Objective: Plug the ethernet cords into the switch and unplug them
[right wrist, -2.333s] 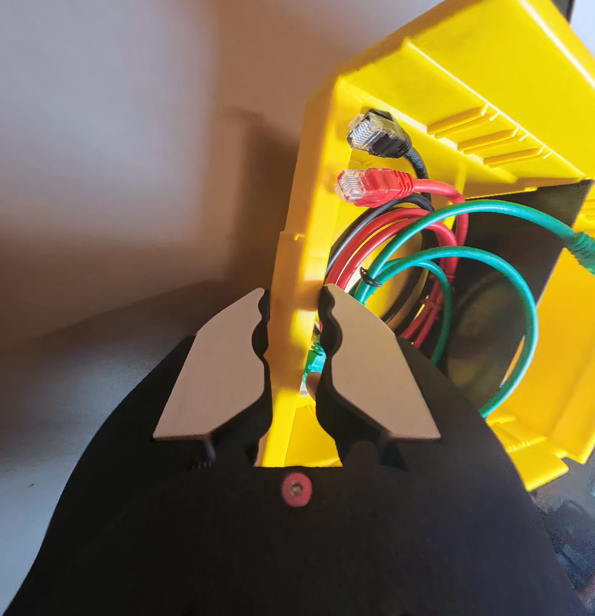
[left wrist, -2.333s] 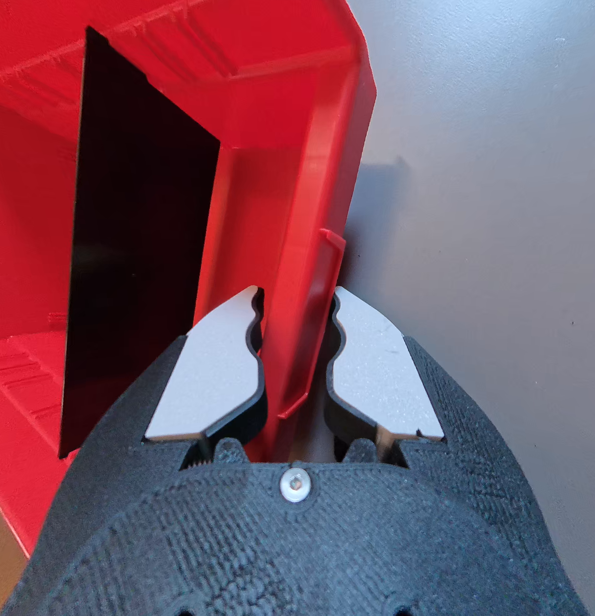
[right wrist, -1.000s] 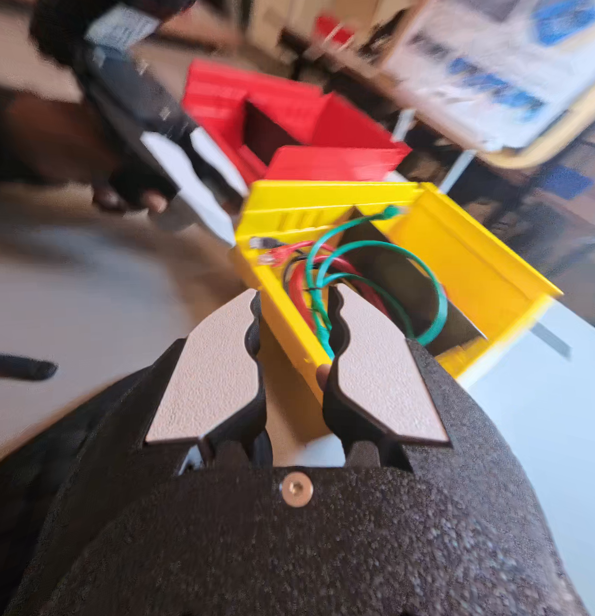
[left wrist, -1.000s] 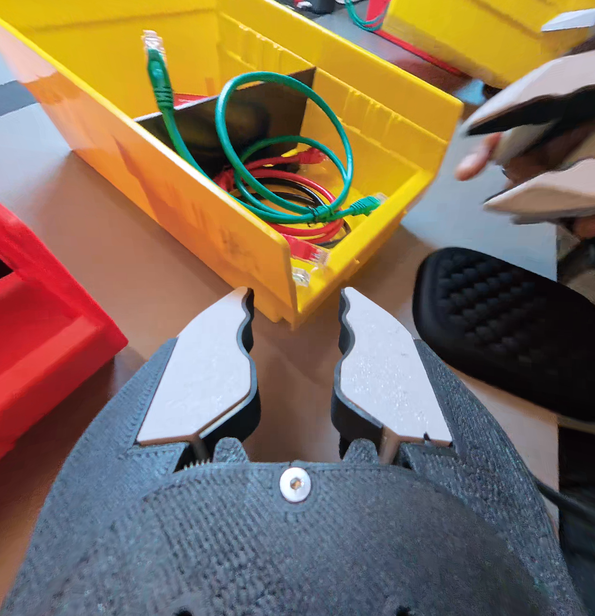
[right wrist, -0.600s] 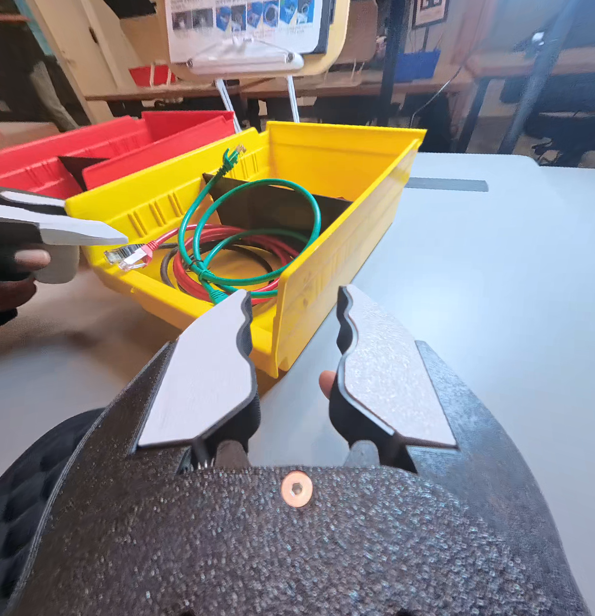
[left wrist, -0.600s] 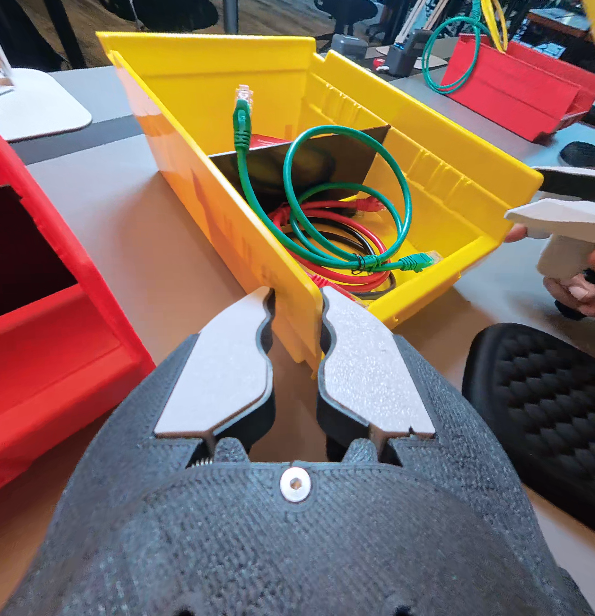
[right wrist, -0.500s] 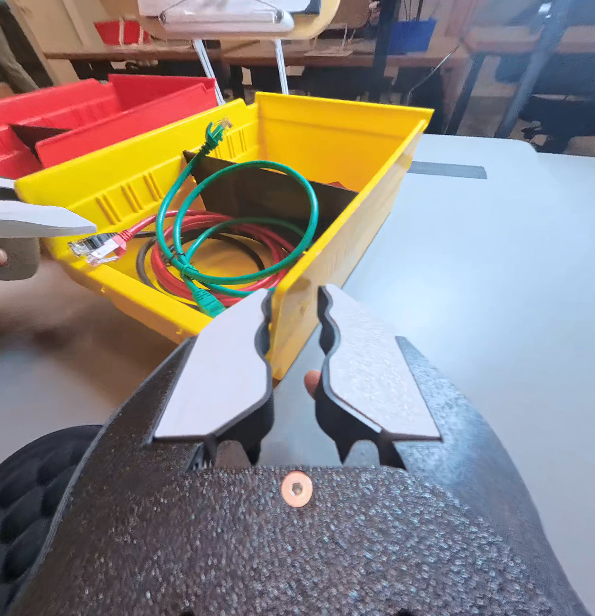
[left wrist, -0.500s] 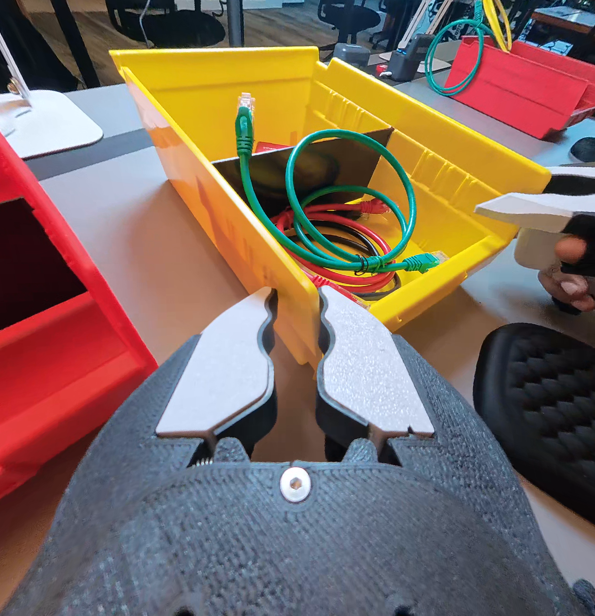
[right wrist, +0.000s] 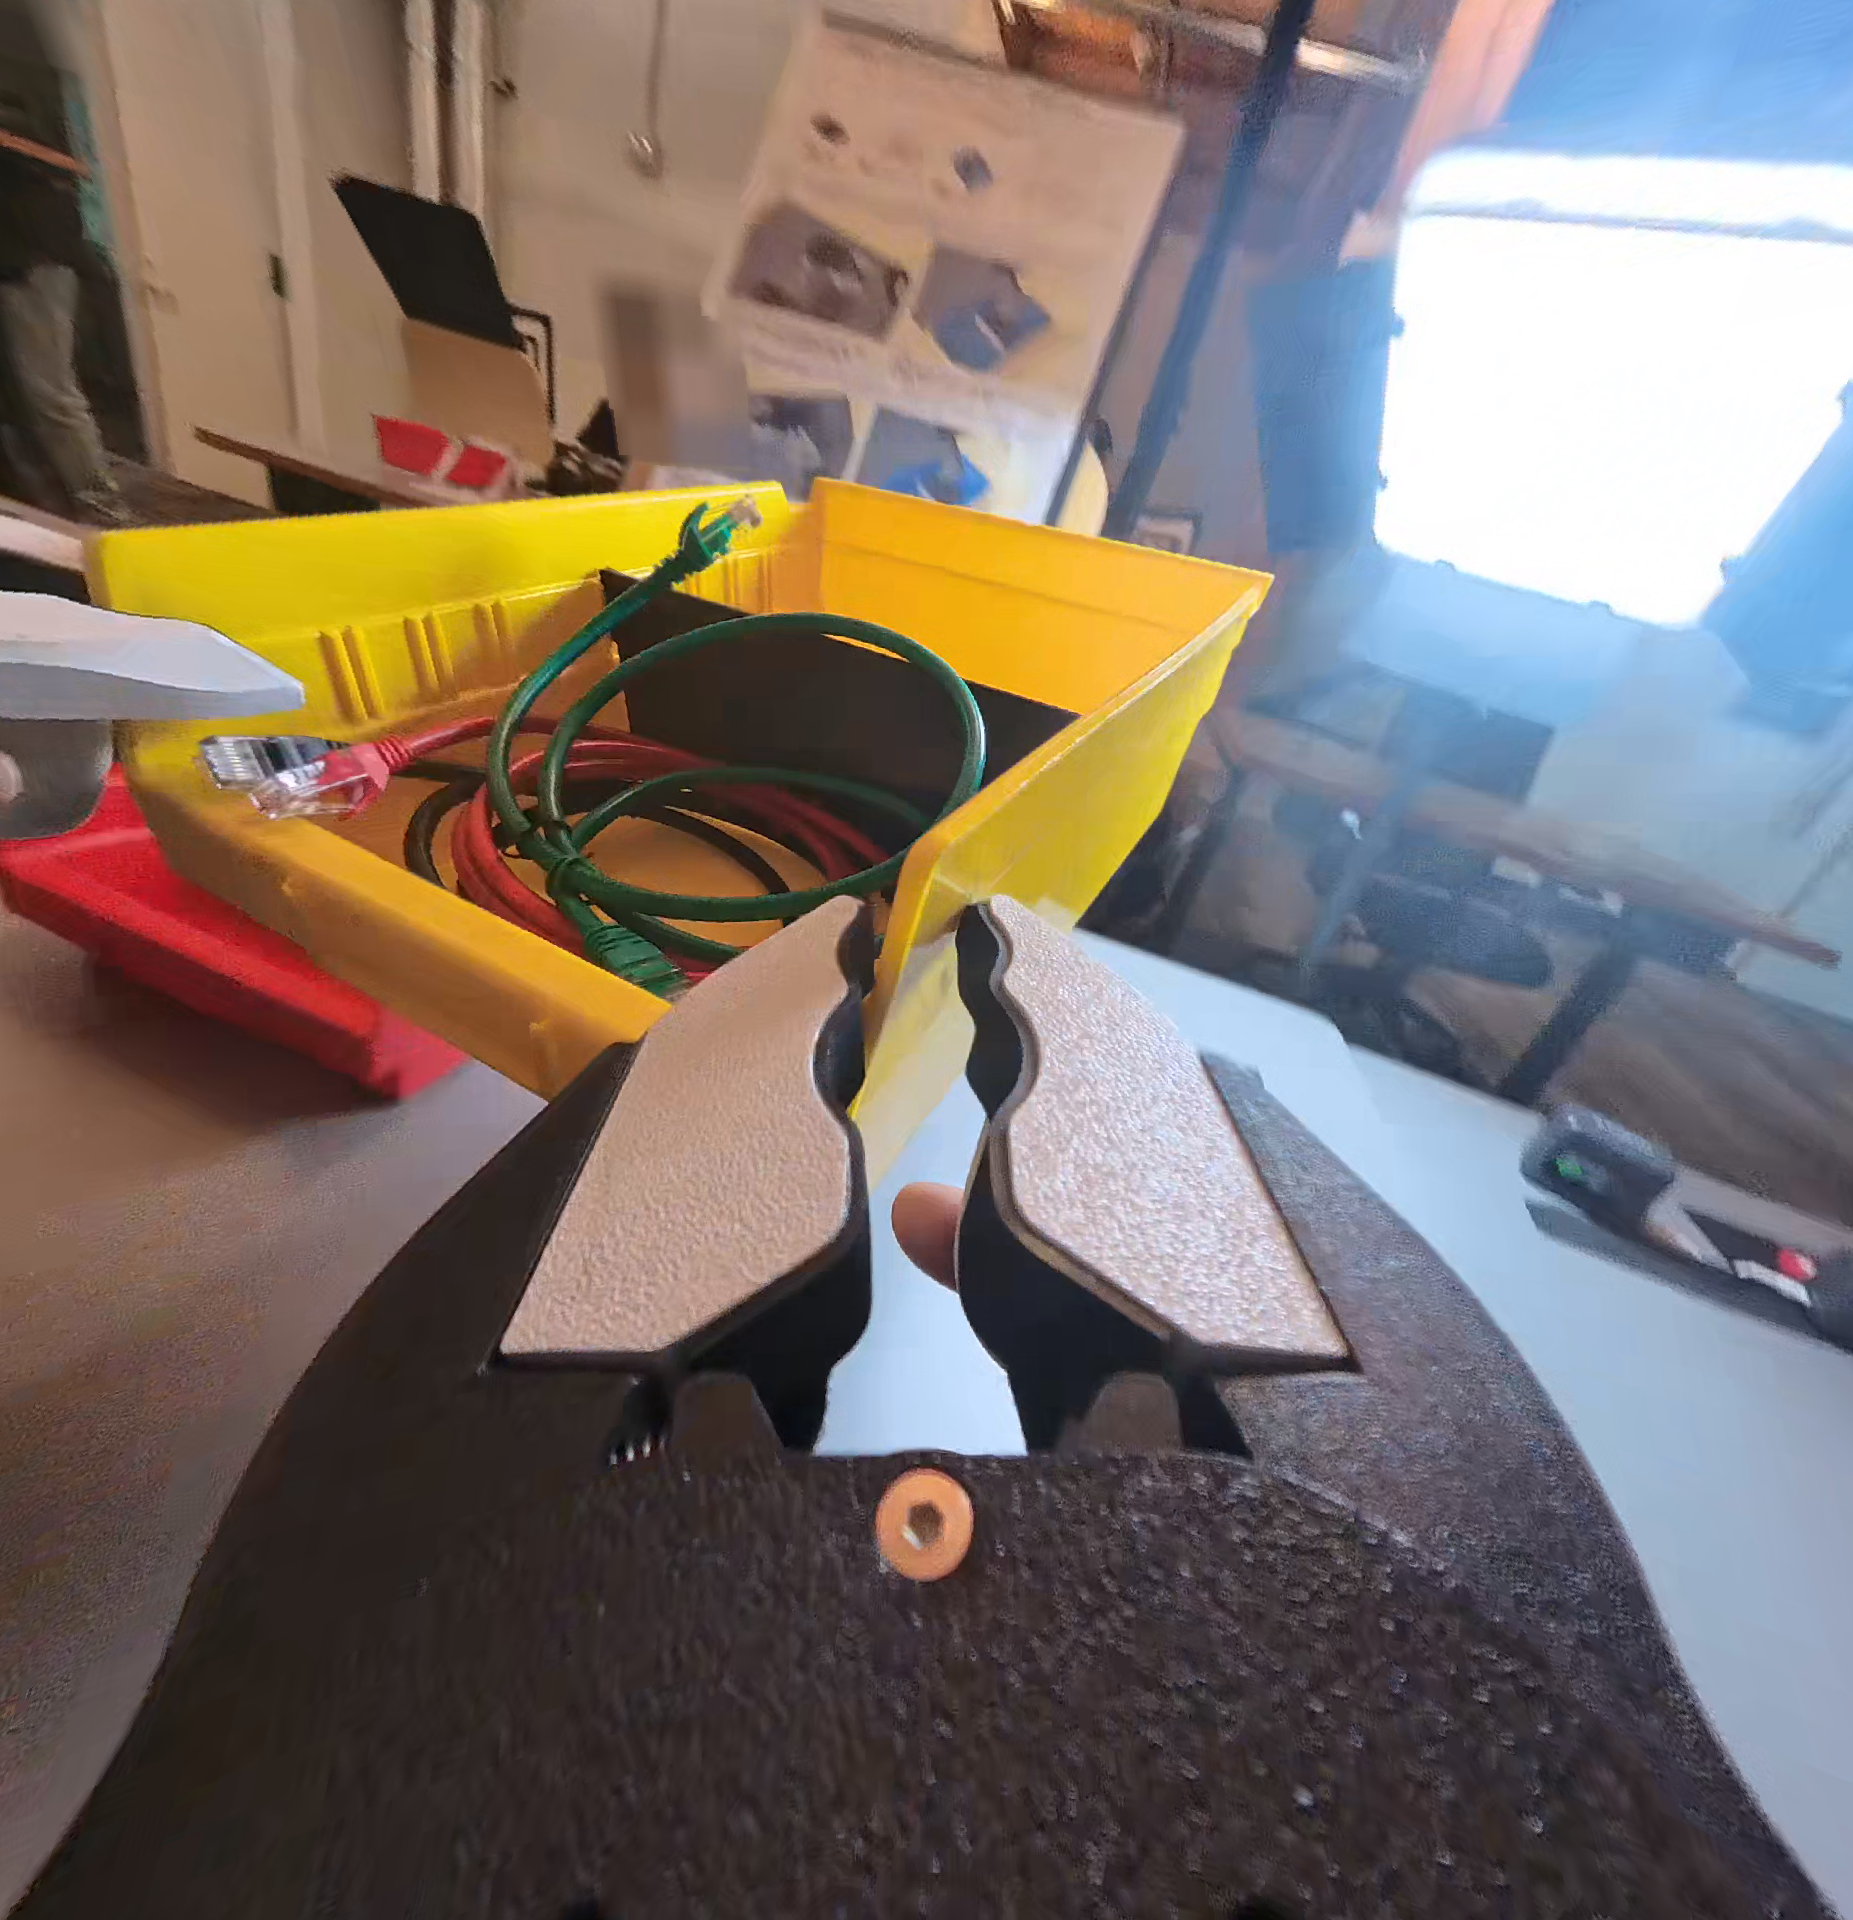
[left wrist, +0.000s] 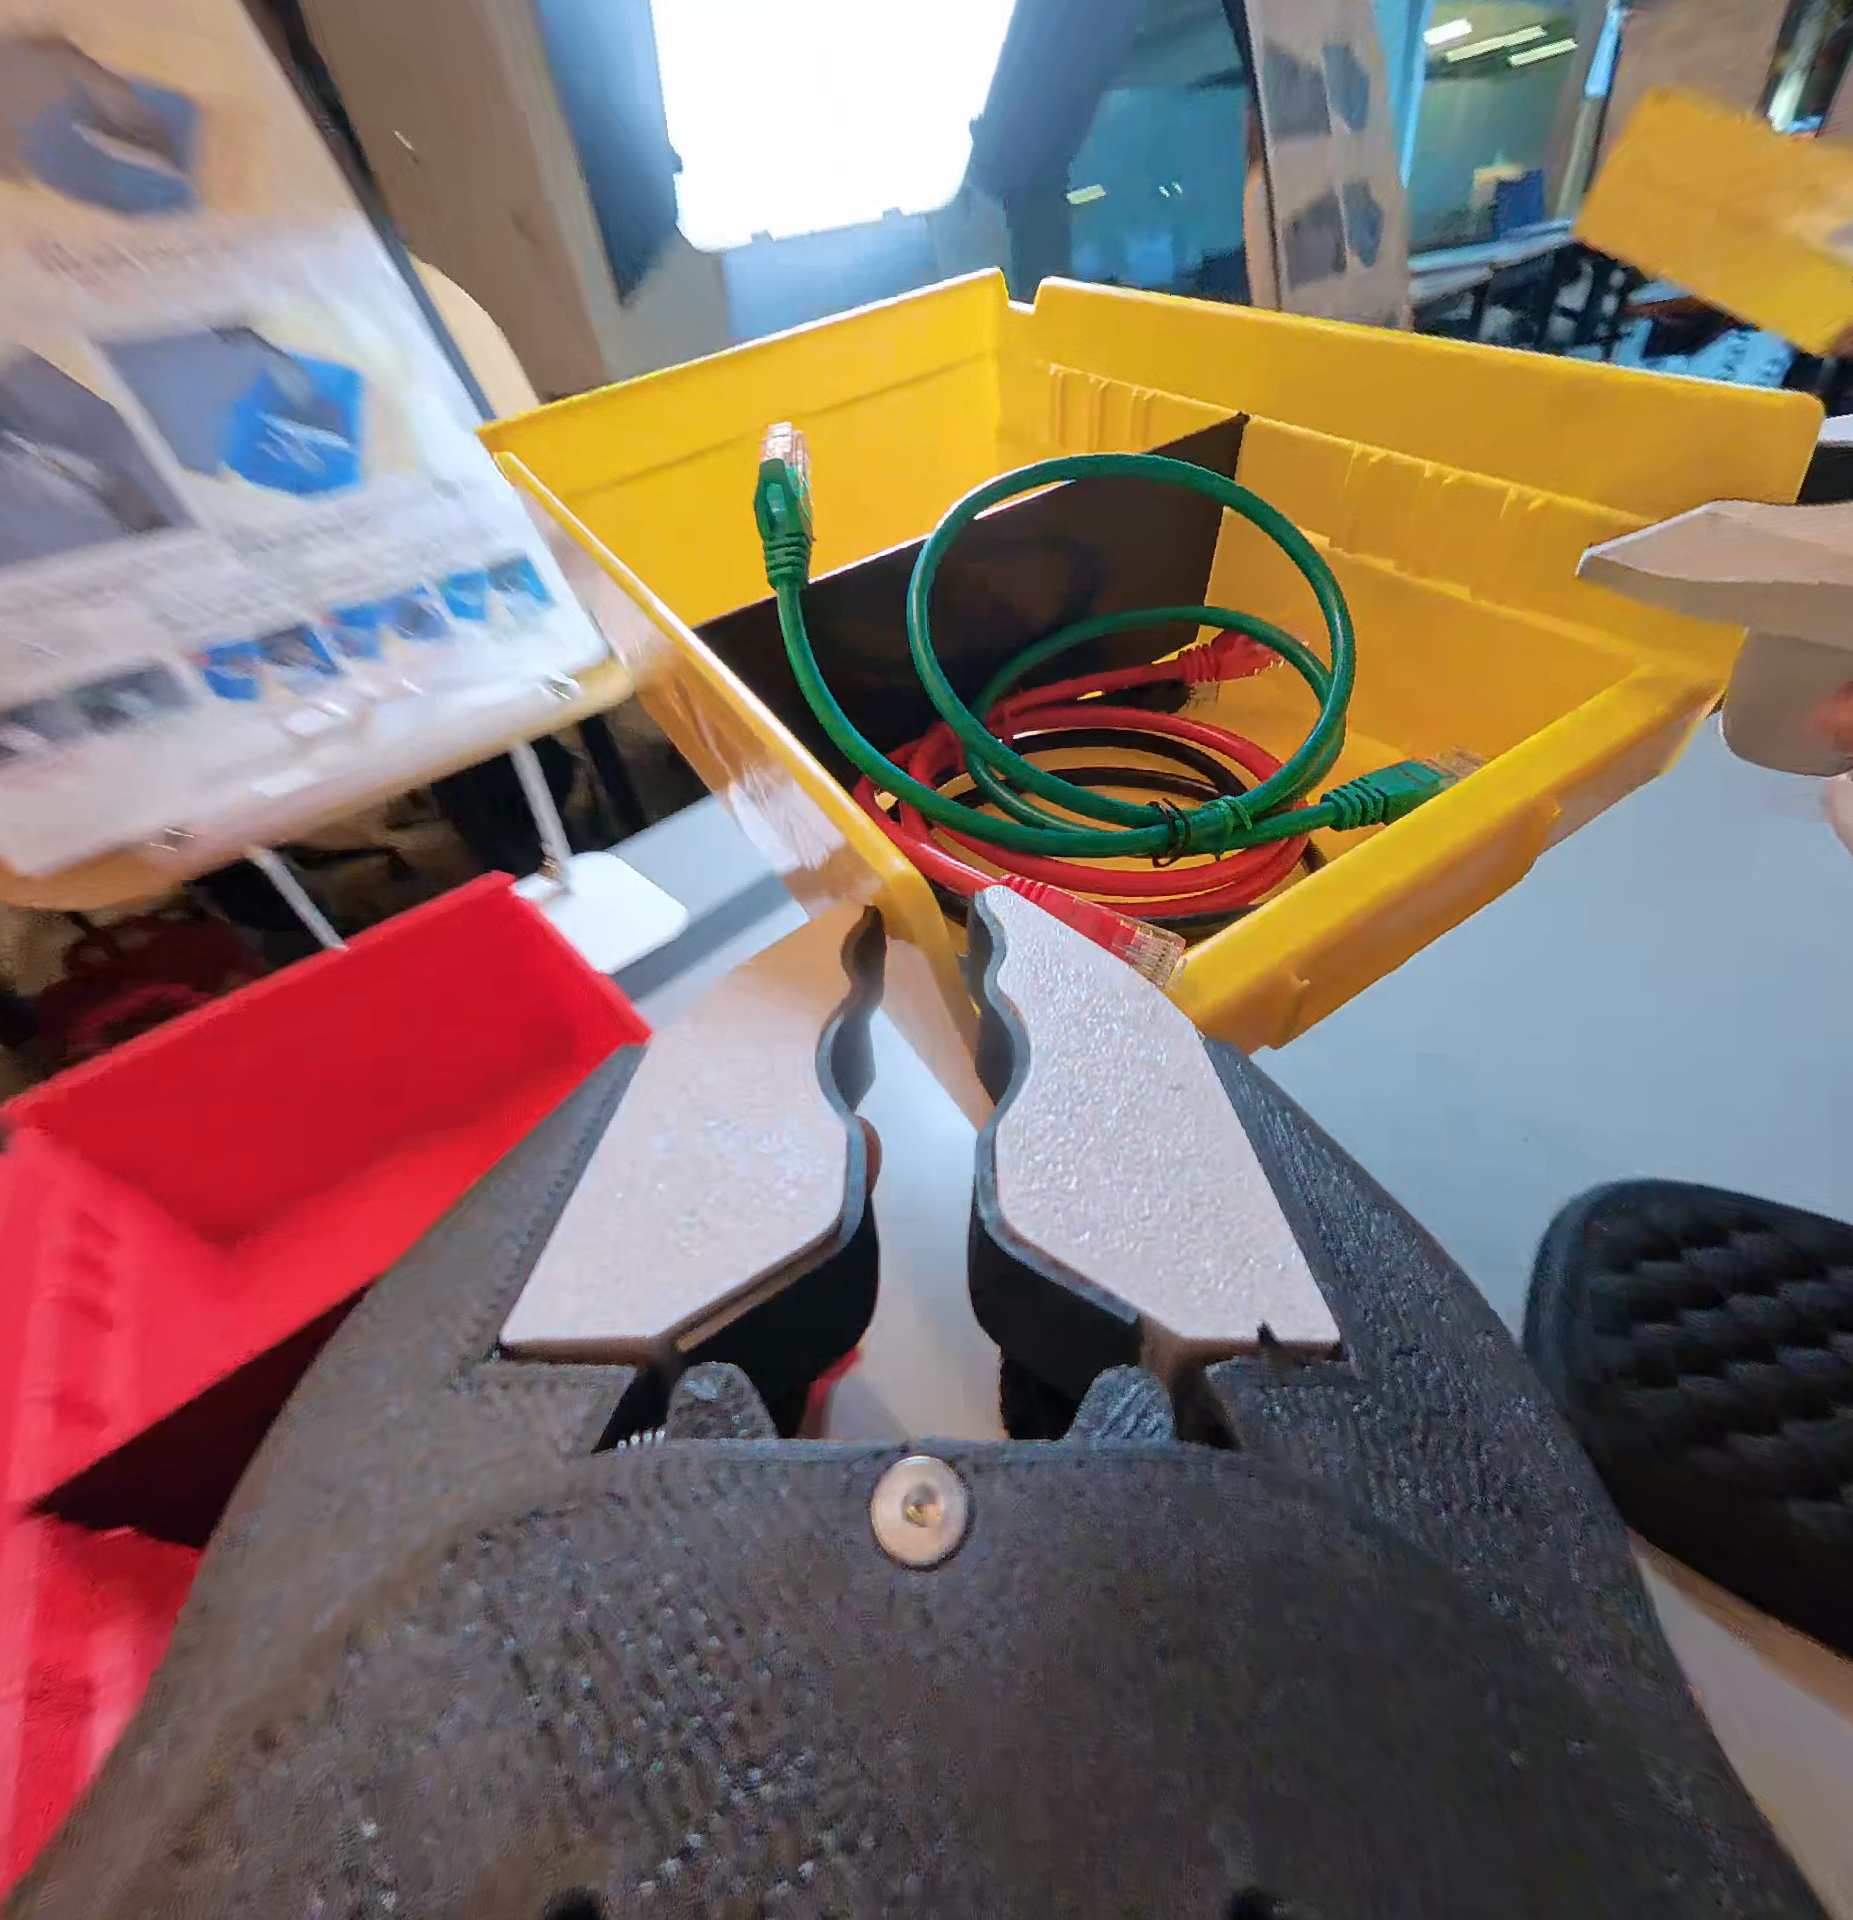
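A yellow bin (left wrist: 880,488) holds a coiled green ethernet cord (left wrist: 784,520), a red cord (left wrist: 1109,883) and a black cord (left wrist: 1109,750) in front of a black divider. My left gripper (left wrist: 922,925) is shut on the bin's left side wall near its front corner. My right gripper (right wrist: 909,920) is shut on the right side wall of the bin (right wrist: 1057,821). The right wrist view shows the green cord (right wrist: 797,621), a red plug (right wrist: 340,769) over the front lip, and the black cord (right wrist: 423,821). The bin looks raised off the table.
A red bin (left wrist: 278,1091) sits at the lower left and shows beside the yellow bin in the right wrist view (right wrist: 205,956). A blurred poster on a stand (left wrist: 226,582) is at the left. A black padded object (left wrist: 1722,1382) and a dark device (right wrist: 1680,1216) lie on the grey table. About 20 cm separates my left fingertips from my right.
Both grippers have let go of their earlier holds and closed on opposite side walls of the yellow bin. Since half a second ago both views have tilted upward and blurred, and the bin appears lifted.
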A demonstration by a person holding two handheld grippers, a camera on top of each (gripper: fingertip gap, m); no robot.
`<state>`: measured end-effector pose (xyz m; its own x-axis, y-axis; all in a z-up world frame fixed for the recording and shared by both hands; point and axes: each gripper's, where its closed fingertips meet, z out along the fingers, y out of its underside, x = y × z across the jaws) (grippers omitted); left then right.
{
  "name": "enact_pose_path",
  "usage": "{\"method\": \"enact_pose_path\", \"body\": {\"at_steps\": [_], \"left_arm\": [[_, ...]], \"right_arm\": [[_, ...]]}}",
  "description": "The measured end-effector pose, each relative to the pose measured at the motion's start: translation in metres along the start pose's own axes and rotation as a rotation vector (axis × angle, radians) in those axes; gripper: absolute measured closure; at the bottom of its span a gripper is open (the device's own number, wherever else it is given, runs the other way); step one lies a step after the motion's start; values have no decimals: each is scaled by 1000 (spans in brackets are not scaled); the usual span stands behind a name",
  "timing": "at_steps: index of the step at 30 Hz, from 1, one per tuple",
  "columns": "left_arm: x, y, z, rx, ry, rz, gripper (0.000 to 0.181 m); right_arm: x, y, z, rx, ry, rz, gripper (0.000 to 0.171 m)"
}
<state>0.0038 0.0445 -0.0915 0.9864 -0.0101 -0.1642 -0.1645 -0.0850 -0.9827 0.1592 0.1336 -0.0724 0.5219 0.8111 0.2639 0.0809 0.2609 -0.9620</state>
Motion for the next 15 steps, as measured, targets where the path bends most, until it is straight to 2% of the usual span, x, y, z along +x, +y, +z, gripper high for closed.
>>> {"method": "enact_pose_path", "body": {"at_steps": [3,7,11,15], "left_arm": [[-40,-28,-42,47,-109,45,167],[-100,-40,-109,66,-243,52,168],[-152,-30,-176,34,-368,40,168],[-186,-1,-230,-34,-466,8,168]], "right_arm": [[-35,-47,20,81,-85,-31,155],[-104,-93,54,138,-231,-74,153],[-179,-114,86,150,-360,-79,153],[-247,-109,108,118,-463,-29,154]]}}
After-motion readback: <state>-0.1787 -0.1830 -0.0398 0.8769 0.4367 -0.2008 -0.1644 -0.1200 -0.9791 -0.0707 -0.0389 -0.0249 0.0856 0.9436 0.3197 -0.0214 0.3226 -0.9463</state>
